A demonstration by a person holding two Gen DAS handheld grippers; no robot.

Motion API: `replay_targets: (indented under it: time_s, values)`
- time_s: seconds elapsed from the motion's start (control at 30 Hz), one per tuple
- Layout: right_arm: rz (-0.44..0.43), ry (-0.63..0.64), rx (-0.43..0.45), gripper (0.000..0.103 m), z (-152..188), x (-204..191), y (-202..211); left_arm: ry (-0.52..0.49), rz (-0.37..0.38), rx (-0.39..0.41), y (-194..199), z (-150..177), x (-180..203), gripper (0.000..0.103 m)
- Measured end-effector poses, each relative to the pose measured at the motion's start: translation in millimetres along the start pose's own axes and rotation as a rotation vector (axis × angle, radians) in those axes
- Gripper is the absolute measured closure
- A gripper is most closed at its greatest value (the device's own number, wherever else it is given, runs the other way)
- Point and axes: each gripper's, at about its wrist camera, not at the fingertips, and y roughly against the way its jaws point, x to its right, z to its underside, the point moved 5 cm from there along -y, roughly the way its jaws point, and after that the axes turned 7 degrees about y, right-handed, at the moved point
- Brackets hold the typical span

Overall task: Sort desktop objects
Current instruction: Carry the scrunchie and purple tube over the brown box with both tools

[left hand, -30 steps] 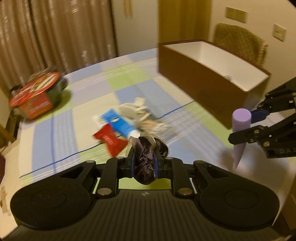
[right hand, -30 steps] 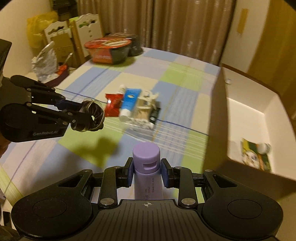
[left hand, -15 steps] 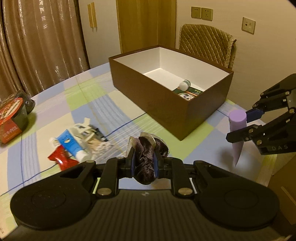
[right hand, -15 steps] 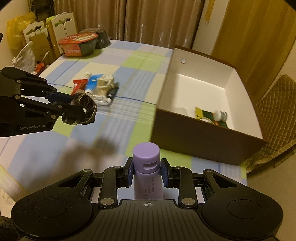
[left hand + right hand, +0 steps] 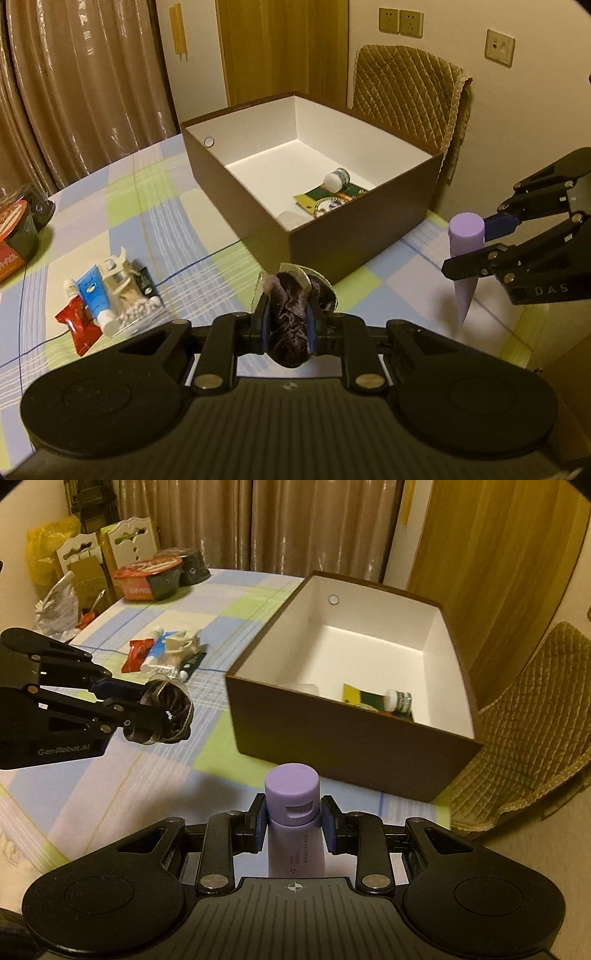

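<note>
Left wrist view: the left claw (image 5: 288, 325) is clamped on a dark scrunchie (image 5: 290, 317), held above the surface (image 5: 177, 229) in front of the brown box (image 5: 332, 240). The right claw (image 5: 291, 823) is clamped on a purple tube (image 5: 293, 812), cap up, near the box's front wall. Inside the box lie a green packet (image 5: 332, 197) and a small bottle (image 5: 336, 179). A cluster of small packets (image 5: 107, 295) lies left of the box.

Table under pastel blue-green-cream checked cloth (image 5: 177, 229). On it: open brown cardboard box, white inside (image 5: 354, 243); cluster (red sachet (image 5: 79, 325), blue-white tube (image 5: 94, 293), clear packets touching); red-lidded black bowls (image 5: 149, 578) at far edge.
</note>
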Motion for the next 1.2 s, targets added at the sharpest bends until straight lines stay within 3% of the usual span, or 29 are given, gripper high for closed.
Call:
replay_targets:
  time_s: [0.4,0.8,1.0,1.1,1.2]
  values:
    - [0.099,-0.077,0.036,0.074,-28,26,16,-0.059,0.070,0.057,-4,-34,-2,0.087]
    - [0.095,-0.125,0.164,0.074,-123,76,25,-0.077,0.108,0.167,-23,-114,-8,0.087]
    - [0.022,-0.124,0.132,0.074,-155,115,-33,-0.056,0.080,0.131,-75,-147,-1,0.087]
    - [-0.010,-0.108,0.067,0.074,-151,127,-72,-0.071,0.059,0.086,-105,-151,6,0.086]
    - [-0.039,-0.090,-0.013,0.074,-136,135,-110,-0.088,0.024,0.045,-129,-148,8,0.076]
